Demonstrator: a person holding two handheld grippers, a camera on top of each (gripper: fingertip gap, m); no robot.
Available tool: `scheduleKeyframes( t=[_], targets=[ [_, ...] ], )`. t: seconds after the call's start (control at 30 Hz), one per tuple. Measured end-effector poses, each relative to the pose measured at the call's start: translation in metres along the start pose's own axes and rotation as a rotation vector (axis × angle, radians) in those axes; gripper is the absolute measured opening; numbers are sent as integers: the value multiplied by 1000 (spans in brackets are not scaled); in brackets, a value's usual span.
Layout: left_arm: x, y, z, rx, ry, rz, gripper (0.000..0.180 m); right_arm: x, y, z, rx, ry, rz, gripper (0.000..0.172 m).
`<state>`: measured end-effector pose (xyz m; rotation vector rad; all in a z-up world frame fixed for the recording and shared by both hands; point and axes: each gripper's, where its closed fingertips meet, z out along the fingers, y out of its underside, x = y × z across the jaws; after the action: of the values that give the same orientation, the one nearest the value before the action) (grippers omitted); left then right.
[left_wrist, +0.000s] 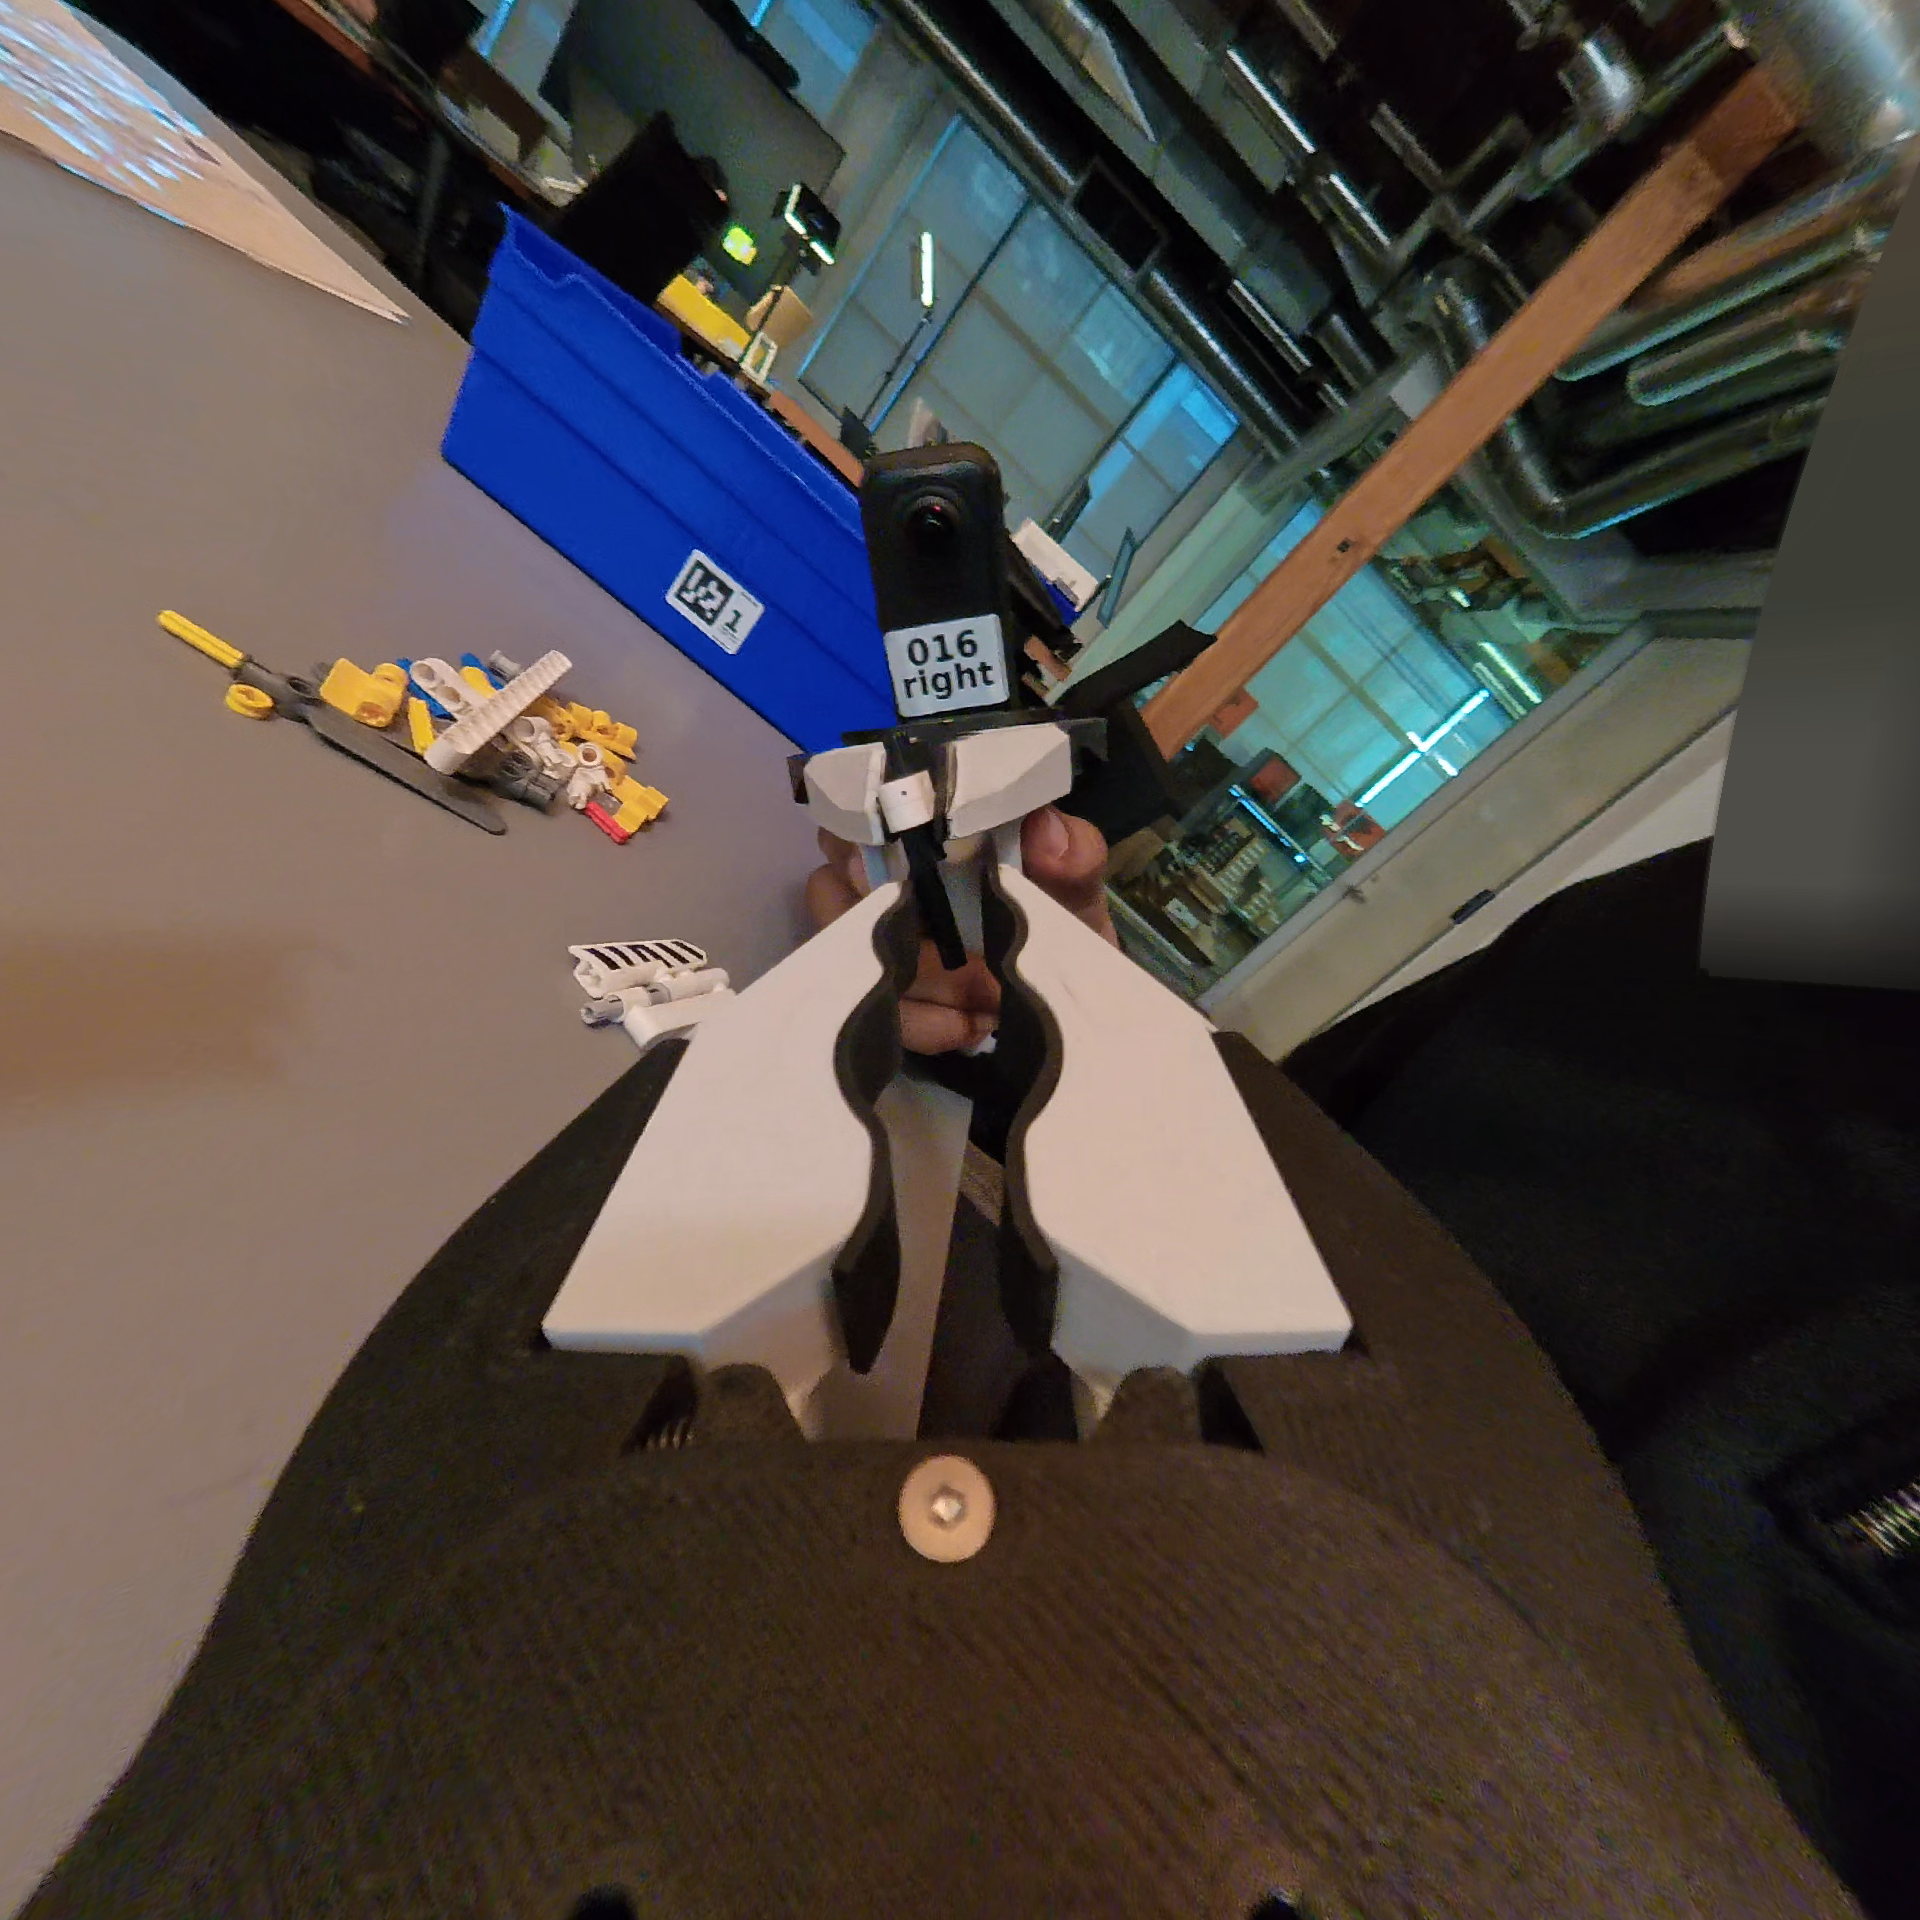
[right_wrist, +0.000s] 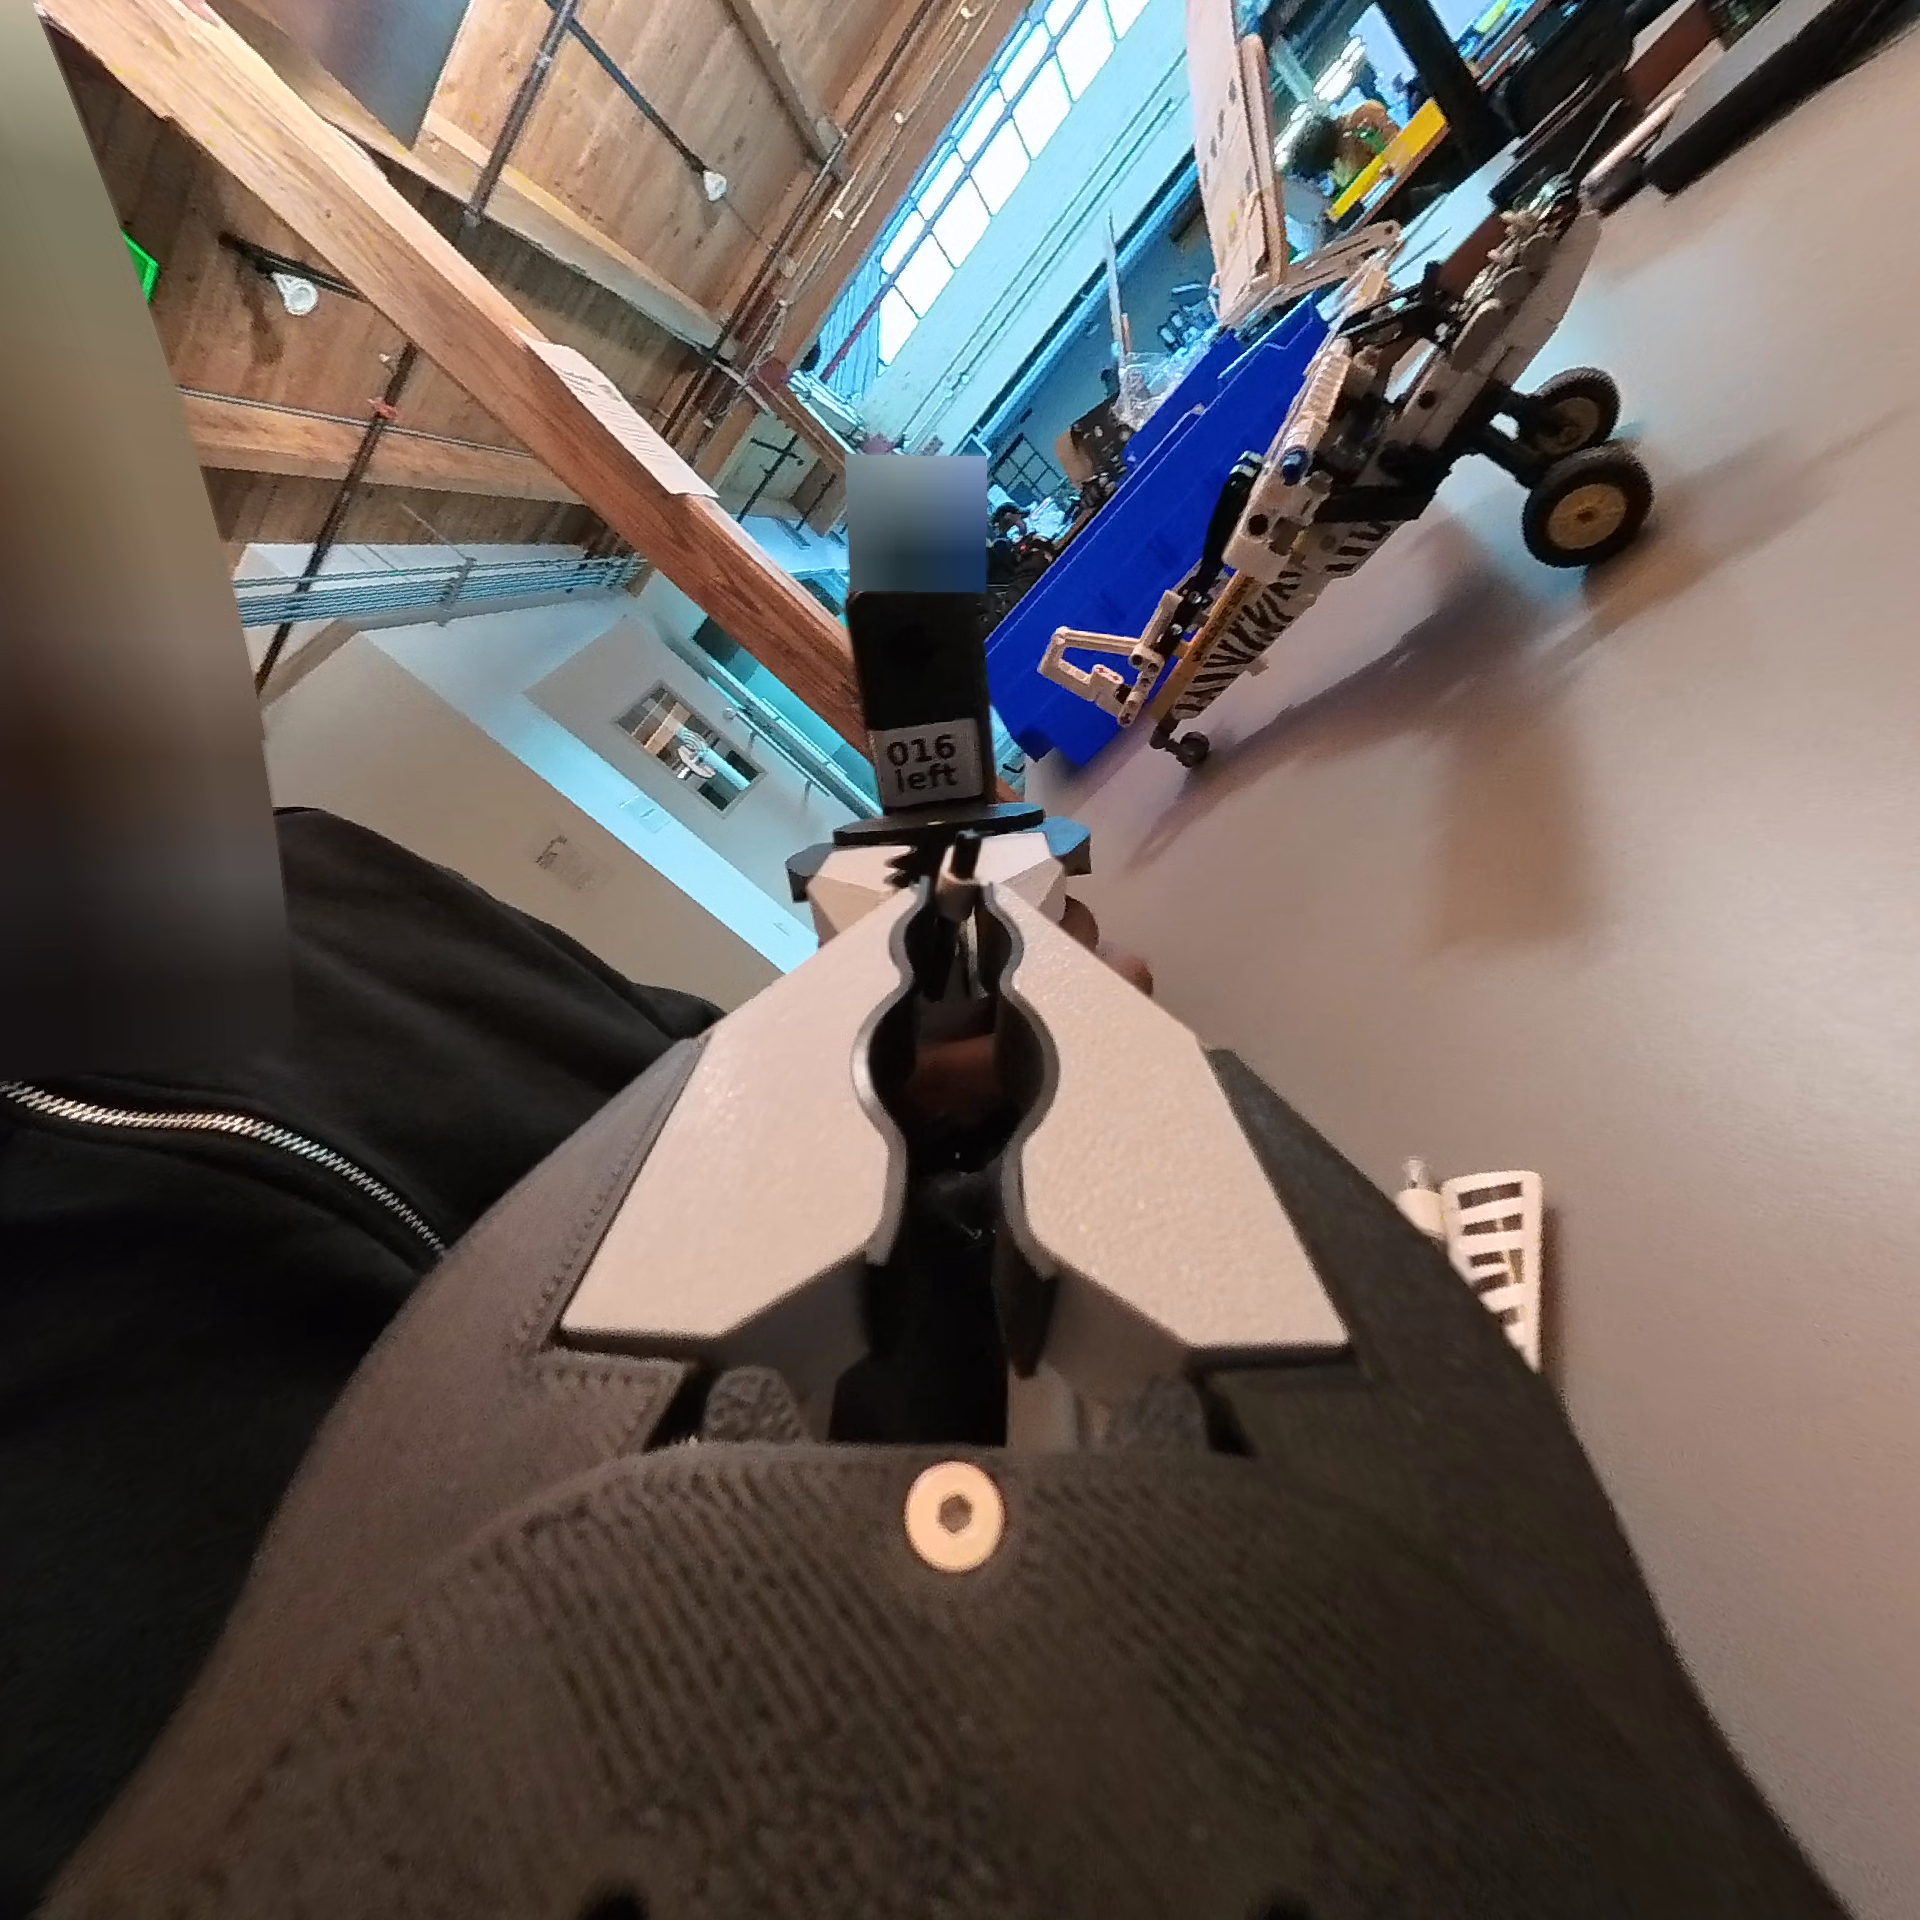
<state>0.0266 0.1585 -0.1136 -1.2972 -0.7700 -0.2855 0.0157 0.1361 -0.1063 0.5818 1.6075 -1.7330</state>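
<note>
In the left wrist view, our left gripper (left_wrist: 951, 904) faces the right gripper (left_wrist: 914, 805) tip to tip above the grey table (left_wrist: 208, 987). The right gripper is clenched on a black rod (left_wrist: 933, 894) with a white sleeve (left_wrist: 902, 802); the rod reaches between our left fingertips, which are nearly closed. A pile of small parts (left_wrist: 488, 727) and a blue bin (left_wrist: 644, 468) lie beyond.

In the right wrist view, the rod (right_wrist: 940, 935) sits between the right fingertips. A toy vehicle (right_wrist: 1403, 447) stands well apart.
</note>
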Motion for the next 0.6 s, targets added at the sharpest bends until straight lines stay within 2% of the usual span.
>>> scheduleKeyframes(
  t=[0.2, 0.5, 0.57, 0.6],
  targets=[
    [4, 1, -1, -14, 46, -32, 2, -4, 1, -2, -8, -48, 32, 5],
    [2, 5, 1, -42, 35, -43, 0, -5, 4, 0, -29, -41, 10, 5],
    [-1, 7, 3, -57, 17, -51, 0, -1, 2, 2, -9, 1, -13, 15],
    [-1, 8, 4, -67, 11, -45, 0, 0, 1, 2, -2, 12, -19, 15]
  ],
)
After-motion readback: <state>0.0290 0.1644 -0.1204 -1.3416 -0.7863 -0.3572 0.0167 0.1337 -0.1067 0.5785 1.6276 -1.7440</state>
